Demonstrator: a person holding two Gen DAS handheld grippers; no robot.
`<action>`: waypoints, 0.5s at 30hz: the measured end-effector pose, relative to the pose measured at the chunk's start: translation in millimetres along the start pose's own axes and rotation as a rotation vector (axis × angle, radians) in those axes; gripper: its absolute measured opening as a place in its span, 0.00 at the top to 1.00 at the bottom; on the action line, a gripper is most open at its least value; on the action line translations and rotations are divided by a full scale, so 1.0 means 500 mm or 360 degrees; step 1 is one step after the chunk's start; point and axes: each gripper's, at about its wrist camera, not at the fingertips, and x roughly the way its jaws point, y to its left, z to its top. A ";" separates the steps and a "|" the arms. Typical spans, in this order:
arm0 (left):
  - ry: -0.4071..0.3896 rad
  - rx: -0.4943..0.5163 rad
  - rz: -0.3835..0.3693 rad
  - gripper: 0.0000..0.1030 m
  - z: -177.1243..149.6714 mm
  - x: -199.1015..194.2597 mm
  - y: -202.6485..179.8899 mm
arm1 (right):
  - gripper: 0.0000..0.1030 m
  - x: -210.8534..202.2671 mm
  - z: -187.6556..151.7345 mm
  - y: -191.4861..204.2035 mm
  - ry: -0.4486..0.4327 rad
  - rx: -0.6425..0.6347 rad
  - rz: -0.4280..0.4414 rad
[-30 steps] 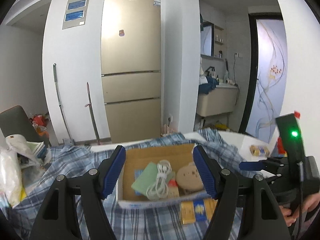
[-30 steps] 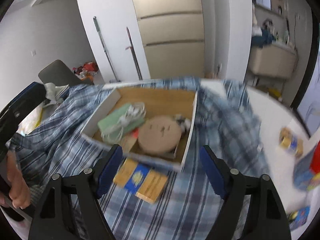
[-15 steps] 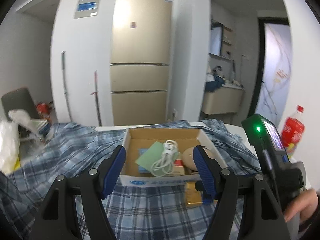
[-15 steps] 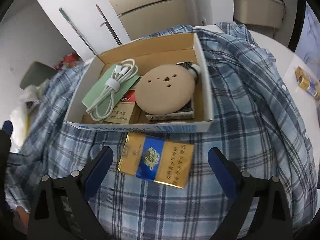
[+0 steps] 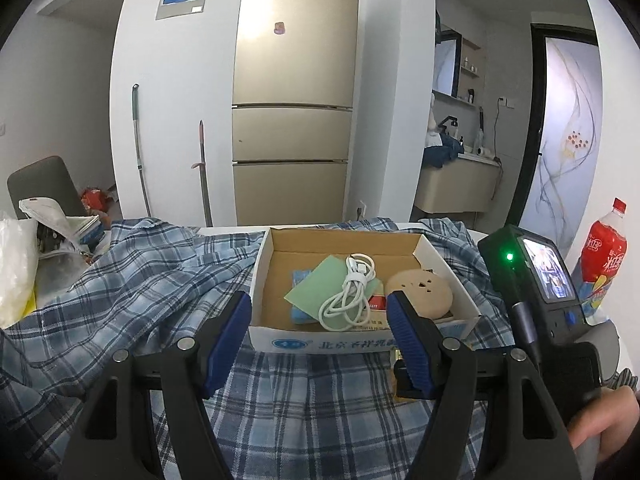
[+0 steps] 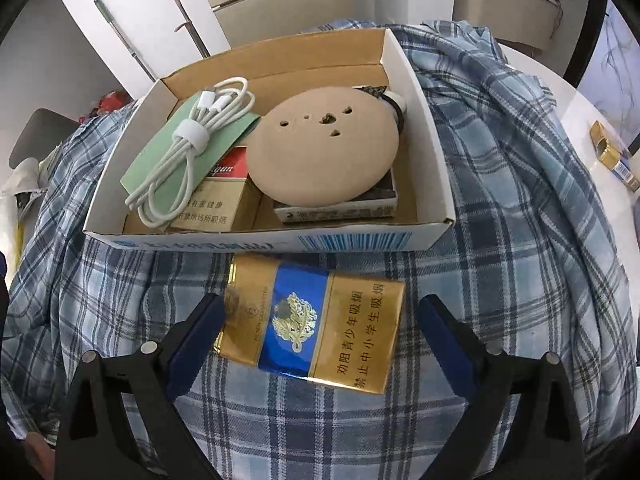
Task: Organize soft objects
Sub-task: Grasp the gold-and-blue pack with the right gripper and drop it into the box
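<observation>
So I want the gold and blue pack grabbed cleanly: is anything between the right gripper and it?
Nothing visible. The right gripper is open and straddles the pack, which lies bare on the plaid cloth in front of the box.

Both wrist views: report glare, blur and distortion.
Left wrist view: sharp, a bright glare patch on the tall gold fridge door, walls bowed by the fisheye. Right wrist view: sharp, sheen on the gold-and-blue foil packet, blue checked cloth bulging outward.

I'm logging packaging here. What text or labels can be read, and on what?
"劝阻青少年吸烟 禁止中小学生吸烟": gold and blue pack on the plaid cloth.
"吸烟有害健康": red and gold pack in the box; its script brand is partly hidden.
Box front, fridge labels, bottle: too blurred.
</observation>
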 end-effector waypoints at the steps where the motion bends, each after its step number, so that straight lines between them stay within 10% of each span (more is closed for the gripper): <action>1: -0.0001 -0.0003 0.0002 0.31 0.002 -0.001 -0.004 | 0.06 0.001 -0.002 -0.002 0.0004 -0.0009 0.0004; 15: -0.0054 0.0037 -0.0013 0.31 0.003 -0.022 -0.023 | 0.34 -0.052 -0.031 -0.024 -0.0025 -0.0097 0.0112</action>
